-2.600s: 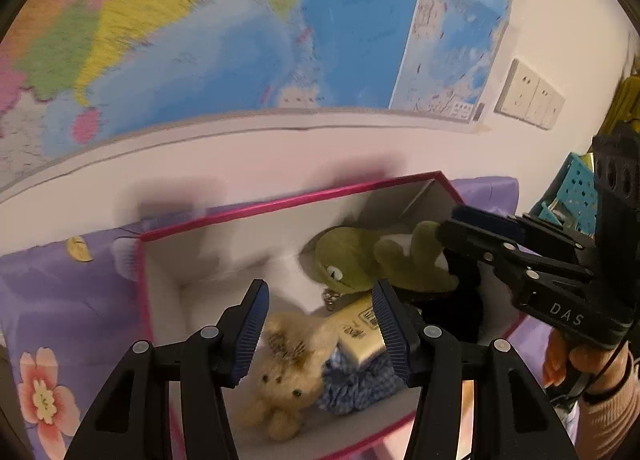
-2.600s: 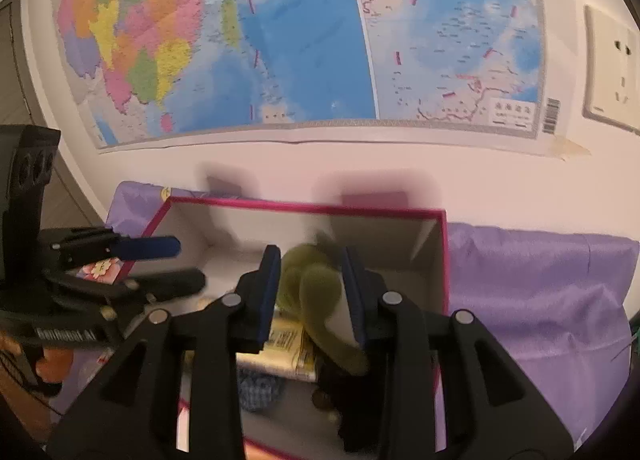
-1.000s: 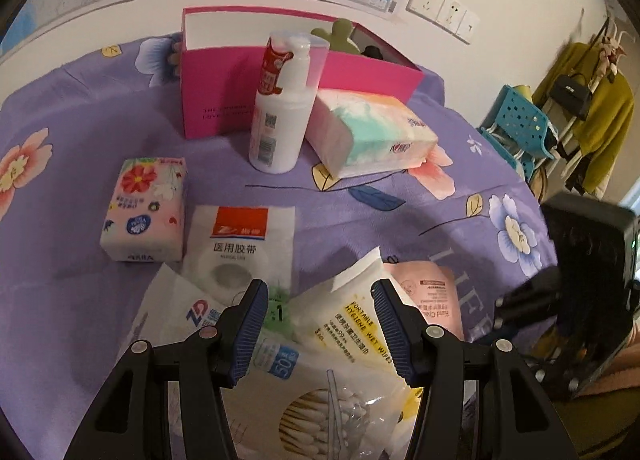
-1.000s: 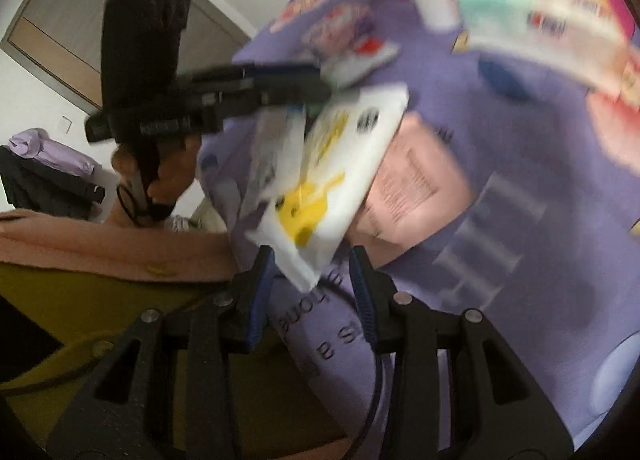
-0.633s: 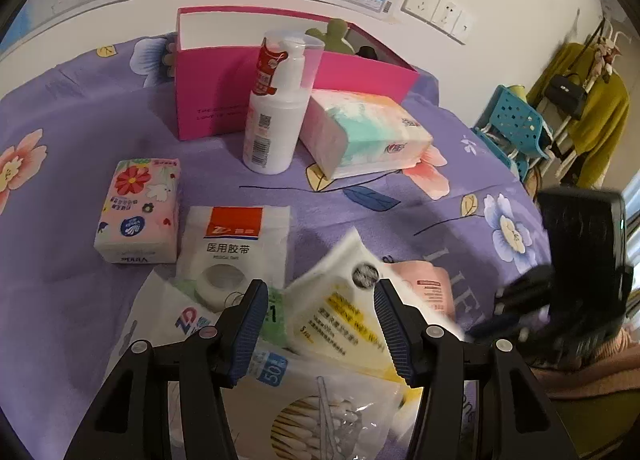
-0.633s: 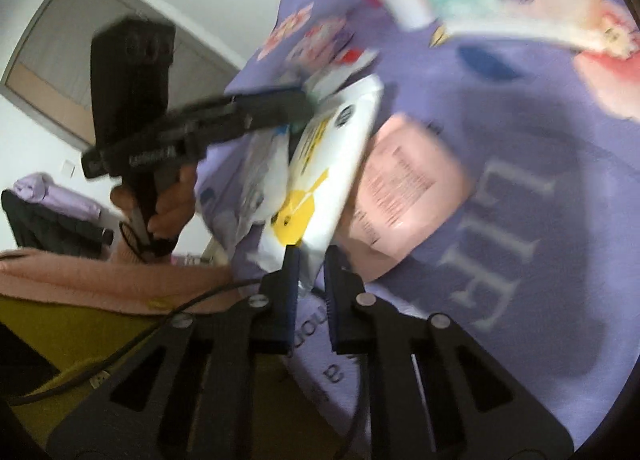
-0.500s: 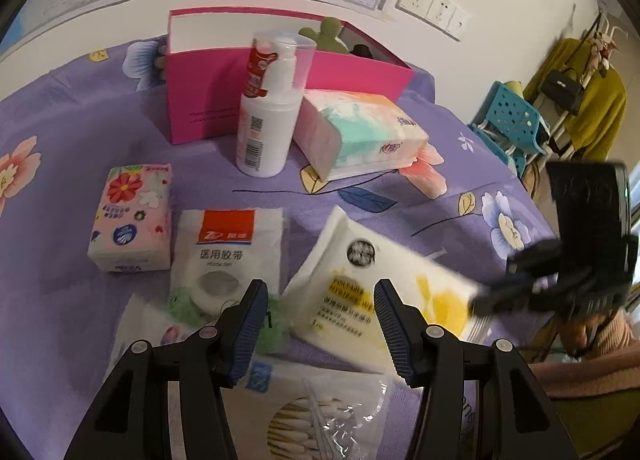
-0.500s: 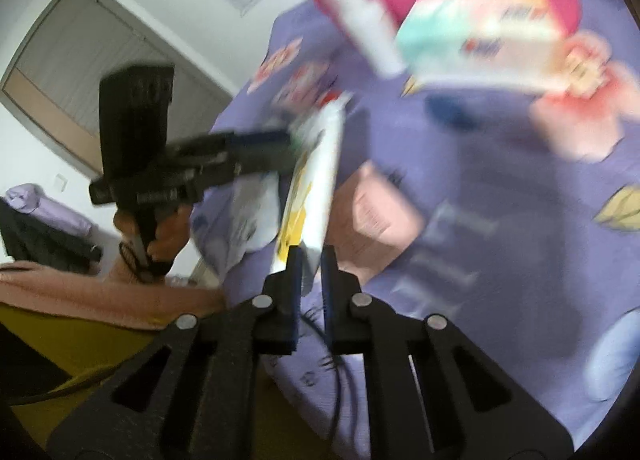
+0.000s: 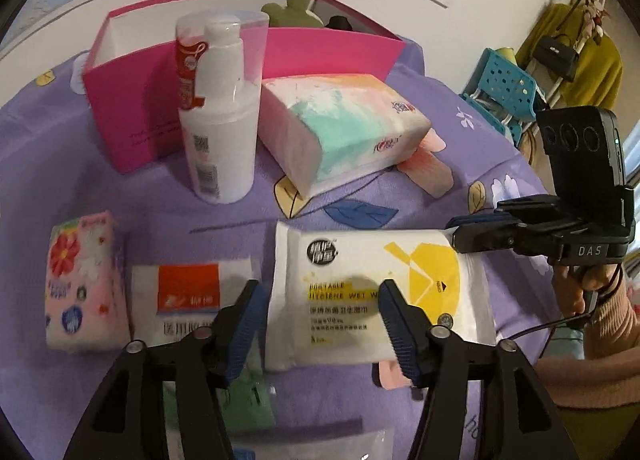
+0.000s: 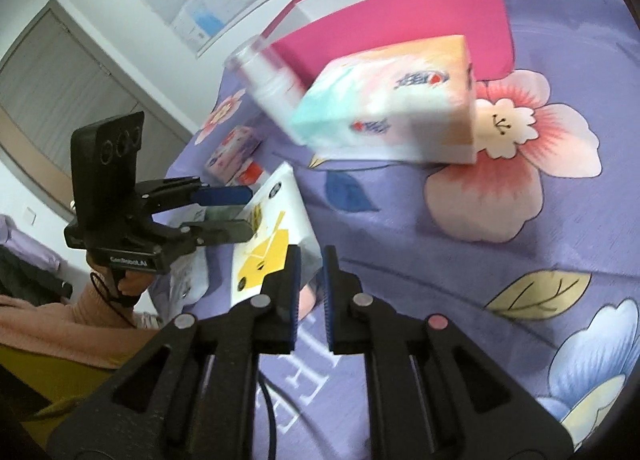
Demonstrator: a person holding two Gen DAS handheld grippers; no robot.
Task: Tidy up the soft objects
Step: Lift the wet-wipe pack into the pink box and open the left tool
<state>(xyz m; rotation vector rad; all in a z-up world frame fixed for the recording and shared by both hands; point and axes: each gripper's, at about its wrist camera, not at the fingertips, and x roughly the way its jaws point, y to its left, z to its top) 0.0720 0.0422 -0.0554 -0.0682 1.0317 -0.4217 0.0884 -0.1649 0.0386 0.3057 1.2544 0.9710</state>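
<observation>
- right gripper (image 10: pixel 308 280) pinches the edge of the wet wipes pack (image 9: pixel 376 292), fingers nearly together on its thin end; pack held up off the purple flowered cloth (image 10: pixel 460 260), flat face toward the left wrist camera
- left gripper (image 9: pixel 320 316) jaws have just been opening, fingers spread wide; wipes pack sits between and just beyond the tips in the left wrist view, pads not pressing on it
- in the right wrist view the left gripper (image 10: pixel 224 212) is at the far end of the pack, tips near or at its edge; contact unclear
- pink box (image 9: pixel 132 120) at the back of the cloth, green plush toy (image 9: pixel 292 12) sticking out of it
- white pump bottle (image 9: pixel 220 108) upright in front of the box
- big tissue pack (image 9: pixel 344 128) just right of the bottle, lying tilted
- small flowered tissue pack (image 9: pixel 84 280) at left, flat on cloth
- tape packet with orange label (image 9: pixel 192 300) between the small tissue pack and the wipes
- person's hand in a pink sleeve (image 9: pixel 584 292) holds the right gripper's handle
</observation>
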